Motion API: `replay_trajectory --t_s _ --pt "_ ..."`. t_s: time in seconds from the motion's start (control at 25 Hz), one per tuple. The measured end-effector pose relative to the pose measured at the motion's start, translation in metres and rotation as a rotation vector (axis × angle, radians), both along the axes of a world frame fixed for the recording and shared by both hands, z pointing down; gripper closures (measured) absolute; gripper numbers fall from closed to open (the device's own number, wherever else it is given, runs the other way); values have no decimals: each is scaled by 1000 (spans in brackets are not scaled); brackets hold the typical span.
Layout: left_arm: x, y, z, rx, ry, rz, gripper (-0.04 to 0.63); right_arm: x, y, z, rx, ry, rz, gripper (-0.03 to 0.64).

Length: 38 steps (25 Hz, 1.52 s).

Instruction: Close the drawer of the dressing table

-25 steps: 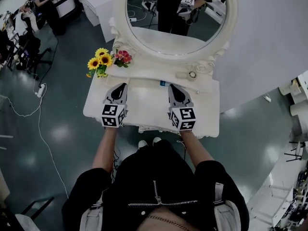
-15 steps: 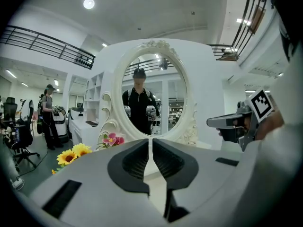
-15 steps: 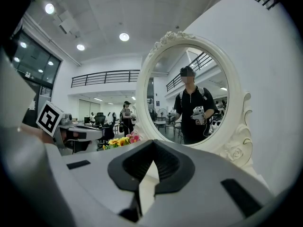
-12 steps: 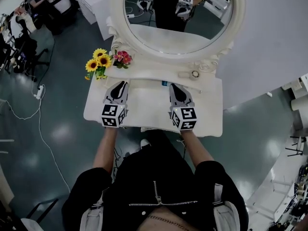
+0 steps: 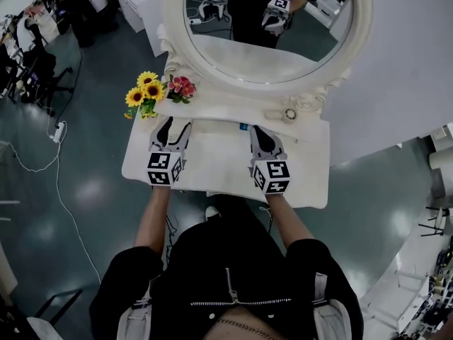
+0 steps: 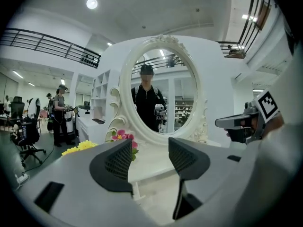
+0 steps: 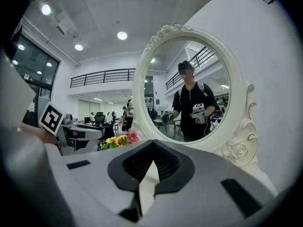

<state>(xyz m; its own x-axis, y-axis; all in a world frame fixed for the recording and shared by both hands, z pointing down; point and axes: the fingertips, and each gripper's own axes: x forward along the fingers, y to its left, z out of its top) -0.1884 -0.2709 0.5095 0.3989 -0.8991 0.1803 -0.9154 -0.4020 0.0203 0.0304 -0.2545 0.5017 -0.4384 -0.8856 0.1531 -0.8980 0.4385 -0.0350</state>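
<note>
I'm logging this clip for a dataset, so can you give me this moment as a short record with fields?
furniture: white dressing table with oval mirror
left gripper: above the table, jaws just opened, nothing between them
right gripper: above the table, jaws together, empty
flowers: sunflowers and pink flowers at the shelf's left end
drawer: front not visible

Hand-held gripper [image 6: 150, 157], jaws just opened, empty, facing mirror [image 6: 163, 98]

Dressing table top [image 5: 216, 154] bare, passable across its middle. Raised shelf [image 5: 226, 109] and oval mirror [image 5: 263, 48] block the rear; flower bunch [image 5: 150, 92] obstructs rear-left corner.
</note>
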Motion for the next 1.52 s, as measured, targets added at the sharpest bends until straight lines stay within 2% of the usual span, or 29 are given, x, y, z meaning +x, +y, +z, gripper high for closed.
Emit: replay_trajectory --t_s 0.64,0.84,1.0,1.12,1.28,1.52 --pt "-52 1 78 -166 -30 -134 357 -23 -34 10 -25 21 -88 611" --pt "-62 5 122 -262 -51 -154 357 -24 -37 13 -34 26 -102 611" --pt "-66 7 161 -347 -100 -154 357 -19 -37 17 -45 26 -95 611" --pt "-69 7 194 -434 -86 -167 357 -12 -36 19 -52 31 -85 611" --pt "-79 5 226 -528 -106 -178 357 -8 -37 22 -62 32 -72 611" --pt "-80 -7 245 -573 -105 -178 369 1 -40 27 -74 38 -47 611"
